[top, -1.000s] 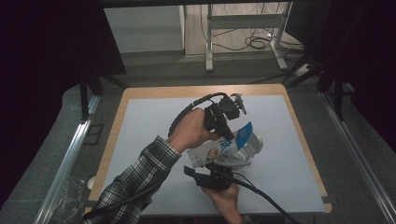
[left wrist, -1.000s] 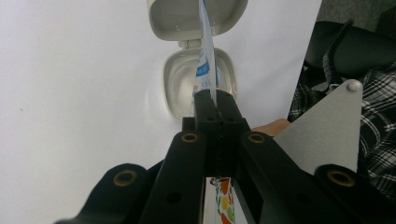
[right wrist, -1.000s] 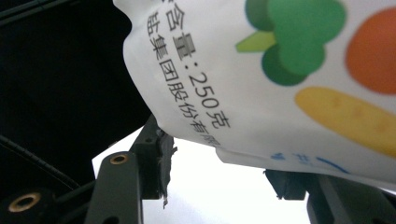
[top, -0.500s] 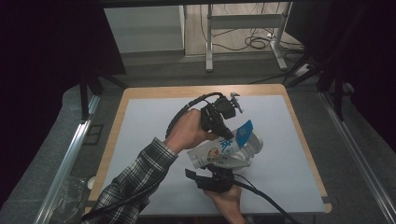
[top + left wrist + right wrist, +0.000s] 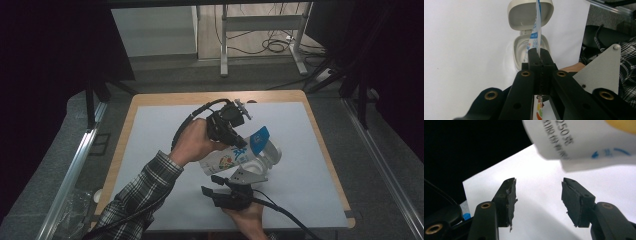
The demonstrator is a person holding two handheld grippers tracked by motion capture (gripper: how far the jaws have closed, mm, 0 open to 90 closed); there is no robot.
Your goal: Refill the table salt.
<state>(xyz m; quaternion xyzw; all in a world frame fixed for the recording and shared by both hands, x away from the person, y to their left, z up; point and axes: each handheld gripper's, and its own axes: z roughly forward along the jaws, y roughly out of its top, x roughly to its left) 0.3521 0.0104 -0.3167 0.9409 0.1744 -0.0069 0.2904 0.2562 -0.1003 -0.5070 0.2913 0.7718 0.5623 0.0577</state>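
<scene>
pouch (image 5: pixel 235 156) | held above the white table (image 5: pixel 310 150), over an open hinged box (image 5: pixel 530 47) | left gripper (image 5: pixel 540 55): jaws clamped on pouch edge | right gripper (image 5: pixel 537 197): jaws half apart, empty, just below pouch

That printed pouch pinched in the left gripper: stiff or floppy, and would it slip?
Probably floppy: the pouch is thin film, seen edge-on as a narrow strip above the open case. Likely light, since the left gripper holds it aloft by one edge. Its glossy film may be slippery, so a firm pinch seems wise.
</scene>
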